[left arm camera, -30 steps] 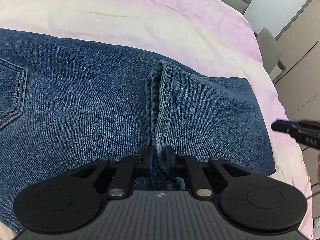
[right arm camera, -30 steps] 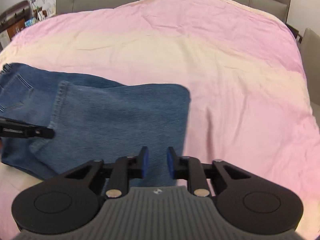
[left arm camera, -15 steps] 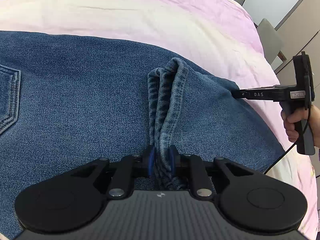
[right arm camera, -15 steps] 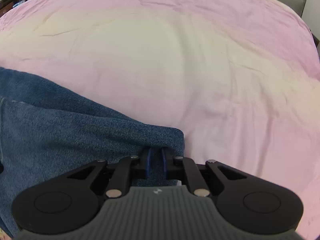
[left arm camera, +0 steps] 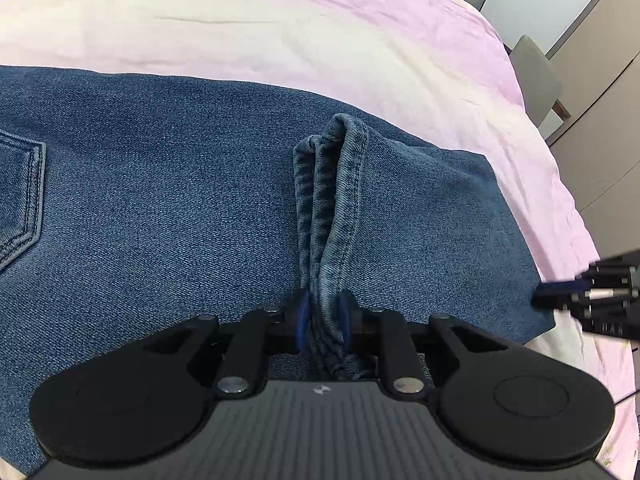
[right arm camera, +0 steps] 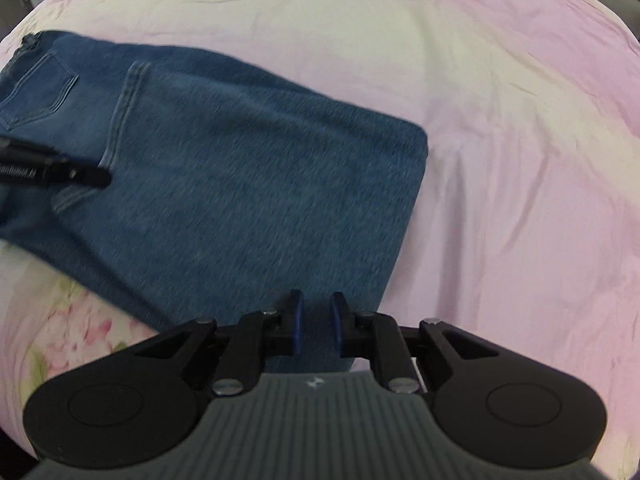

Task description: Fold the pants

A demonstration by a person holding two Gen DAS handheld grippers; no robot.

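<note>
Blue denim pants (left arm camera: 160, 208) lie folded on the pink bedsheet (left arm camera: 280, 32). My left gripper (left arm camera: 323, 316) is shut on the bunched hem (left arm camera: 332, 200) of the pants leg, which rises between its pads. In the right wrist view the pants (right arm camera: 248, 184) lie flat with the fold edge at the right. My right gripper (right arm camera: 316, 322) hangs above the near edge of the pants with its jaws slightly apart and nothing between them. The left gripper shows at the left of that view (right arm camera: 52, 170); the right gripper shows at the right edge of the left wrist view (left arm camera: 588, 296).
The pink and cream sheet (right arm camera: 500, 140) covers the bed all around. A floral patch of the sheet (right arm camera: 72, 320) shows at the near left. A grey chair (left arm camera: 536, 76) and cabinets (left arm camera: 600, 92) stand beyond the bed's far right.
My right gripper let go of the fold edge and pulled back and up from the pants. My left gripper keeps its hold on the hem.
</note>
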